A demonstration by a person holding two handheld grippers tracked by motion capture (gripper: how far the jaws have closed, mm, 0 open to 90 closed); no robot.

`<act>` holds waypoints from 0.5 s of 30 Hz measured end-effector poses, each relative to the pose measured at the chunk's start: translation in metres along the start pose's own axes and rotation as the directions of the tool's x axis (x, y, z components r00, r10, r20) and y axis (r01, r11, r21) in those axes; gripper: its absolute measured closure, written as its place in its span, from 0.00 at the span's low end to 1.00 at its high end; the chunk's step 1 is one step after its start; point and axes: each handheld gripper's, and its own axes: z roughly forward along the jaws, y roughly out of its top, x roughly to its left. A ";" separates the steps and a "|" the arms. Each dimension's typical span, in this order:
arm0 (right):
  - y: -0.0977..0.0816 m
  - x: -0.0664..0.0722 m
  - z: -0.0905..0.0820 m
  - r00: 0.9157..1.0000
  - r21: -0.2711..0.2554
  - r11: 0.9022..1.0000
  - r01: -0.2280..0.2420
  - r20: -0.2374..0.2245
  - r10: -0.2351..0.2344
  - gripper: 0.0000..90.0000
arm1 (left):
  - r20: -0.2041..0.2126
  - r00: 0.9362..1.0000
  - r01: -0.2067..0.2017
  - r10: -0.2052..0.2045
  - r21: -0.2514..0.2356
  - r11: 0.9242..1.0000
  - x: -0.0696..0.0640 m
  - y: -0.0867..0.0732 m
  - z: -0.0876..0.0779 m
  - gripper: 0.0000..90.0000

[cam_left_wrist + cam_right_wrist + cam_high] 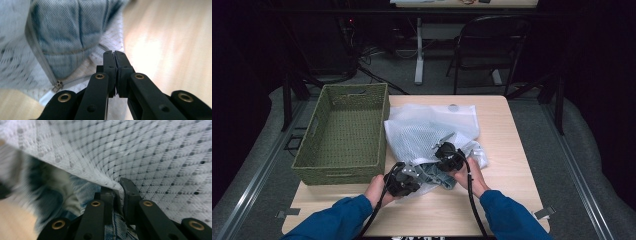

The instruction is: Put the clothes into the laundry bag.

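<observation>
- Stuffing a piece of blue denim [437, 173] into a white mesh laundry bag [427, 131] looks like the step in hand; the denim lies half in the bag's open mouth, between the two grippers, at the near side of the table [507, 150].
- In the left gripper view the denim [67, 42] shows through the mesh, faded and streaky, just up and to the left of the jaws, with the bag's zipper [58, 85] and its metal pull close beside the gripper's left link.
- The left gripper [401, 181] has its jaws pressed together, pad to pad; nothing visible sits between the tips, which hover over bare wood beside the bag's edge.
- The right gripper [119, 185] is pinched on a fold of the mesh bag [160, 157], with denim [82, 191] bunched just left of and under its jaws.
- My guess for the next move: the right gripper lifts its held edge to widen the mouth, while the left takes hold of the denim or the zipper side and pushes the cloth deeper.
- The mesh is soft and quilted-looking, floppy, likely to sag shut once let go.
- A green woven basket [343, 135] stands just beyond the left gripper, to the bag's left.
</observation>
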 end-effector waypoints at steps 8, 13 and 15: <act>0.009 -0.009 0.003 0.987 -0.062 0.994 -0.088 0.129 0.096 0.93 | 0.102 0.991 -0.089 0.087 0.017 0.996 -0.014 -0.009 -0.007 0.99; 0.006 -0.025 -0.009 0.975 -0.126 0.970 -0.207 0.055 0.215 0.92 | 0.075 0.996 -0.035 0.038 -0.038 0.999 -0.009 -0.001 -0.012 0.91; 0.007 -0.023 -0.013 0.979 -0.119 0.973 -0.196 0.035 0.201 0.92 | 0.025 1.000 0.015 -0.014 -0.021 1.000 -0.008 0.008 -0.005 0.72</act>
